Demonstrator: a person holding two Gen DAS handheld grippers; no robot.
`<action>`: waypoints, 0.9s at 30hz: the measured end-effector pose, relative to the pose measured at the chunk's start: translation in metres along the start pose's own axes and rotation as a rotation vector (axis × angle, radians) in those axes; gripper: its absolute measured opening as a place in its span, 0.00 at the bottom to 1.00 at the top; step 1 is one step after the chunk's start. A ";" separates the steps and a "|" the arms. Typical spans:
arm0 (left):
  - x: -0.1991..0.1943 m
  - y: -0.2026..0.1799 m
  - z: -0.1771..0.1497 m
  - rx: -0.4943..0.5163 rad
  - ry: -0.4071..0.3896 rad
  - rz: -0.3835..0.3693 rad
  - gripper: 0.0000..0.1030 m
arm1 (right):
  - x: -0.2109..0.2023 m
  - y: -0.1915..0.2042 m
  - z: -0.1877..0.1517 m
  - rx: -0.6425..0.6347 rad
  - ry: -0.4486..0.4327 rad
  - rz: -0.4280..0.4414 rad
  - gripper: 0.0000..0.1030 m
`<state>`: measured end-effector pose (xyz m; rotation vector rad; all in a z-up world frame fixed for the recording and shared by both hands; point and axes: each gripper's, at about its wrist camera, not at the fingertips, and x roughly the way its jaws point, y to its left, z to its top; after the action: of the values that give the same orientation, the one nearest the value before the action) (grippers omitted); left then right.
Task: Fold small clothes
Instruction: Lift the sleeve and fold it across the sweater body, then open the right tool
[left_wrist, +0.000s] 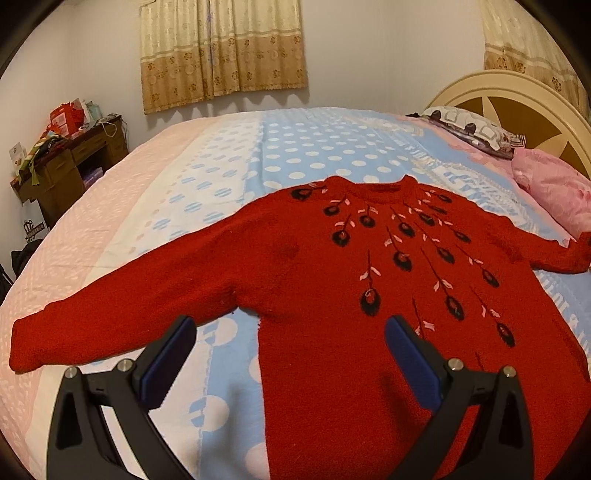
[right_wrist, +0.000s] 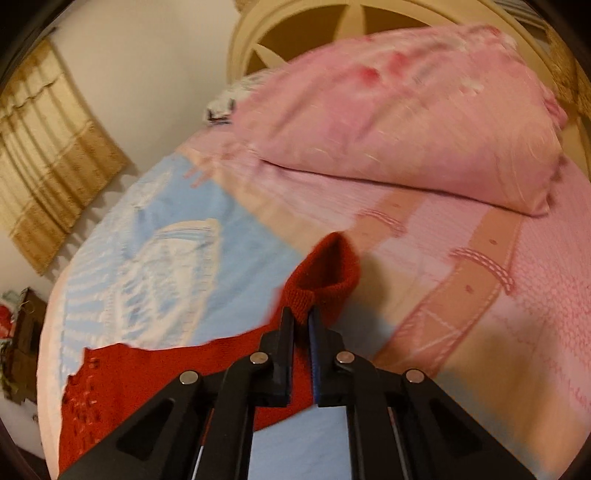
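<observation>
A red knit sweater (left_wrist: 325, 266) with black and pink flower embroidery lies flat, front up, on the bed, sleeves spread to both sides. My left gripper (left_wrist: 290, 328) is open and empty, hovering above the sweater's left armpit and side edge. My right gripper (right_wrist: 302, 314) is shut on the cuff end of the sweater's right sleeve (right_wrist: 325, 273) and holds it lifted a little off the bed. The sweater's body shows at lower left in the right wrist view (right_wrist: 122, 376).
The bed carries a blue, white and pink dotted cover (left_wrist: 229, 173). A pink pillow (right_wrist: 406, 122) and a patterned pillow (left_wrist: 469, 125) lie by the cream headboard (left_wrist: 517, 96). A cluttered wooden desk (left_wrist: 70, 158) stands at the far left. Curtains (left_wrist: 221, 51) hang on the wall.
</observation>
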<state>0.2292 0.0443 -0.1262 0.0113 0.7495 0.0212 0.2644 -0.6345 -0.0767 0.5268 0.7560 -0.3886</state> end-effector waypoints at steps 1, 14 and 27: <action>-0.001 0.001 0.000 -0.003 -0.002 -0.001 1.00 | -0.004 0.009 0.000 -0.014 -0.005 0.013 0.06; -0.011 0.009 -0.008 -0.025 -0.018 -0.033 1.00 | -0.043 0.148 -0.019 -0.228 -0.014 0.185 0.06; -0.013 0.035 -0.016 -0.091 -0.024 -0.053 1.00 | -0.058 0.287 -0.059 -0.422 0.003 0.328 0.06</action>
<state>0.2083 0.0788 -0.1278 -0.0946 0.7240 0.0041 0.3406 -0.3617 0.0180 0.2451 0.7151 0.0790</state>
